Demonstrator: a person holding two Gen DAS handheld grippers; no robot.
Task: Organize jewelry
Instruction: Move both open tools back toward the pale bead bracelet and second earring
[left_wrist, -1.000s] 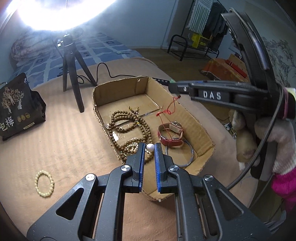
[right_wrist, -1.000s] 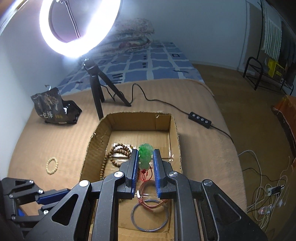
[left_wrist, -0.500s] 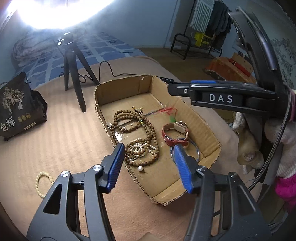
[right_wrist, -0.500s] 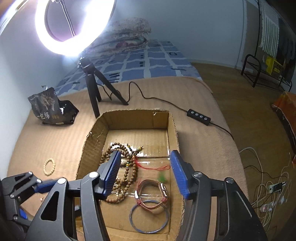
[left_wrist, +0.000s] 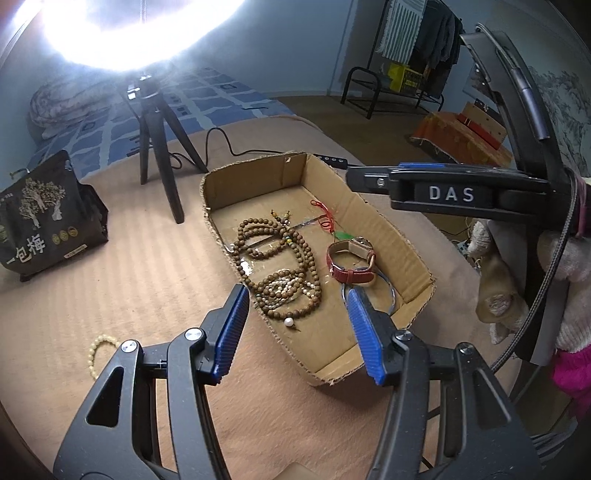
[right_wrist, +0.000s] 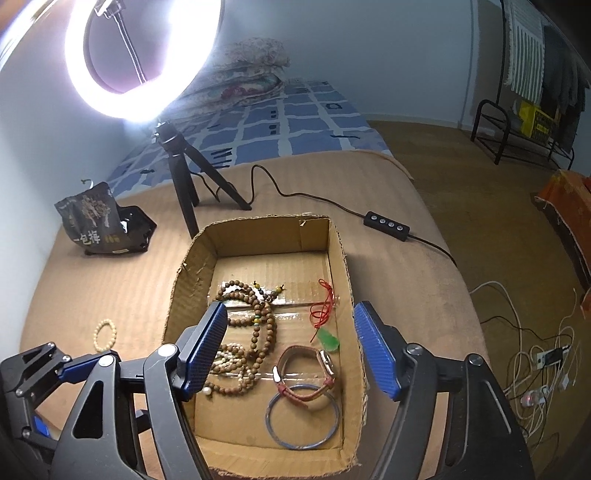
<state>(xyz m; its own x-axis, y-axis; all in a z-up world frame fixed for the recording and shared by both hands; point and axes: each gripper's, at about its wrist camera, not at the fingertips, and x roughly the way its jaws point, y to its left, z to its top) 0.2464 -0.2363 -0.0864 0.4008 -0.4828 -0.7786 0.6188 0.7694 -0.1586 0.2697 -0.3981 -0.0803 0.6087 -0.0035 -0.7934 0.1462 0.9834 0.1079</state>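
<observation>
The left gripper (left_wrist: 295, 328) has its ribbed blue jaws wide and empty; the right gripper (right_wrist: 291, 350), lettered "DAS", is opening over nothing. Below, a corrugated cardboard box (right_wrist: 192, 273) on the ribbed tan bed (right_wrist: 110, 280) holds round wooden beads (right_wrist: 258, 325), a green pendant (right_wrist: 330, 339) on red cord, a red leather watch (right_wrist: 306, 376) and a thin bangle (right_wrist: 301, 417). A pale bead bracelet (right_wrist: 104, 334) lies left of the box.

Open-topped box (right_wrist: 338, 258), tripod (right_wrist: 184, 173) behind

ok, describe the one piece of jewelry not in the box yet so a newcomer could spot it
Start at the open cardboard box in the middle of the tan bedspread. Go left of it, toward the black snack bag. On the bare bedspread lies a small bracelet of pale cream beads; it is the only loop outside the box, and far lighter than the brown wooden bead strands inside.
</observation>
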